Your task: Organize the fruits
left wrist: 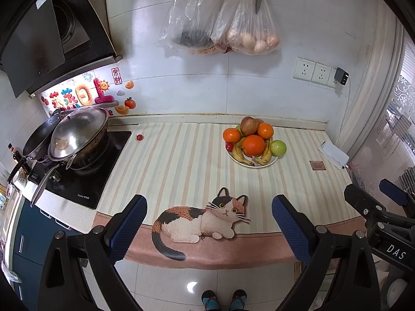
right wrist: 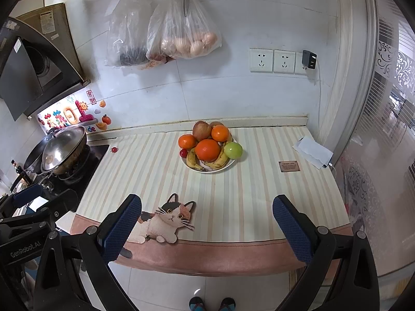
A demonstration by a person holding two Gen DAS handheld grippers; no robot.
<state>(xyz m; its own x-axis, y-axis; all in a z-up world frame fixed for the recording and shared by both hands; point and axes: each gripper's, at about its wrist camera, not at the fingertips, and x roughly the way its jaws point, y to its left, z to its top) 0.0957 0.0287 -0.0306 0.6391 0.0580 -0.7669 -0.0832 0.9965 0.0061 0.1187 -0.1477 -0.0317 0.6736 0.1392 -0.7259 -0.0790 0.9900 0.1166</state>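
At the far left a steel wok with a domed metal lid [left wrist: 77,134] sits on the black glass stove [left wrist: 85,181], and just off the stove's right edge a small red cherry tomato [left wrist: 139,137] lies alone on the striped cream table mat [left wrist: 181,160], well apart from the other fruit. Nearer the front edge, the mat's printed calico cat [left wrist: 202,220] lies between the blue-padded fingers of the left gripper [left wrist: 209,229], whose jaws are spread wide and hold nothing. Farther right and back, near the wall, stands the white round plate [left wrist: 272,161] heaped with fruit: yellow bananas [left wrist: 240,154] along the front, a large orange [left wrist: 253,145] on top of them, two smaller oranges and a reddish apple [left wrist: 247,125] behind, a second small red tomato at the left rim, and a green apple [left wrist: 278,147] resting against the right rim. The right gripper [right wrist: 207,229] hovers over the mat's front edge, equally wide open and empty. Past the plate lie a small brown label [right wrist: 289,166] and a folded white paper [right wrist: 312,152].
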